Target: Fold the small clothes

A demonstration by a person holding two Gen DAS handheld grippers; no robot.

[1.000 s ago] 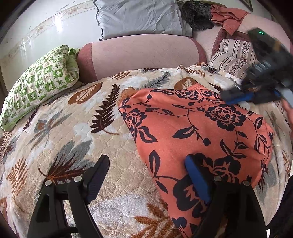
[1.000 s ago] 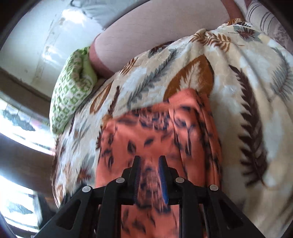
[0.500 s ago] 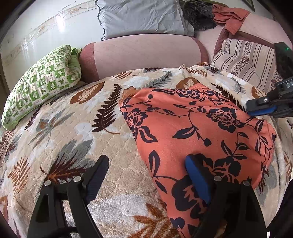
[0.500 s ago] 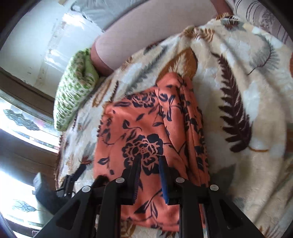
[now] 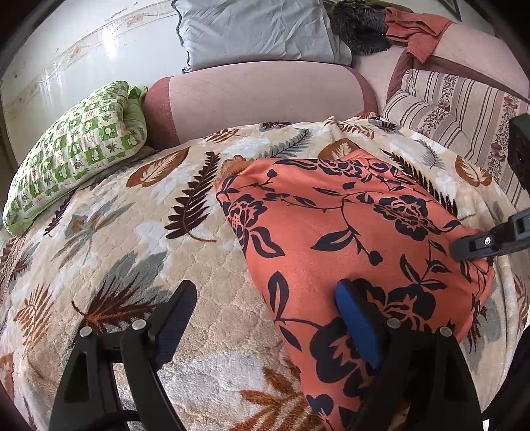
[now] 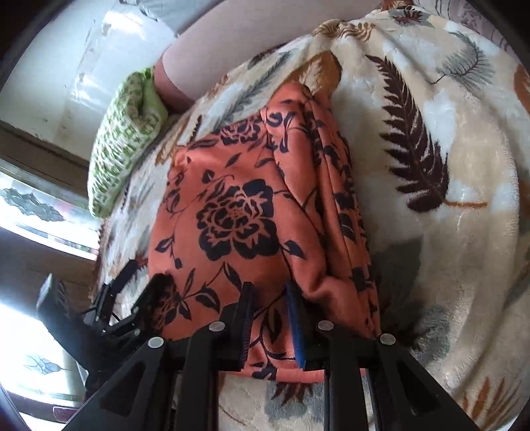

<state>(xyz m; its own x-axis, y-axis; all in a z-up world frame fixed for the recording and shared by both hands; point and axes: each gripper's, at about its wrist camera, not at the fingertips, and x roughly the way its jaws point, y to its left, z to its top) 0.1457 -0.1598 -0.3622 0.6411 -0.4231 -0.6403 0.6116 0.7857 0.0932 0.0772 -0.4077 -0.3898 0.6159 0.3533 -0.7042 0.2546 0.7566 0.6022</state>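
An orange garment with a black flower print (image 5: 347,225) lies folded on a leaf-patterned blanket (image 5: 132,252), with its layered edges along the right side (image 6: 344,205). My left gripper (image 5: 263,291) is open wide and straddles the garment's near left edge, its right finger over the cloth. My right gripper (image 6: 270,288) hovers low over the garment's near edge. Its jaws stand a narrow gap apart, and the flat cloth shows through the gap with nothing pinched. The right gripper (image 5: 470,245) also shows at the garment's right corner in the left wrist view.
A green patterned pillow (image 5: 73,152) lies at the far left, and a pink bolster (image 5: 258,96) runs along the back. A striped cushion (image 5: 460,109) sits at the far right with a grey pillow (image 5: 258,30) behind. A window (image 6: 29,205) is at the left.
My right gripper has drawn back and down from above the garment's far part to its near right corner. The left gripper and the garment have stayed put.
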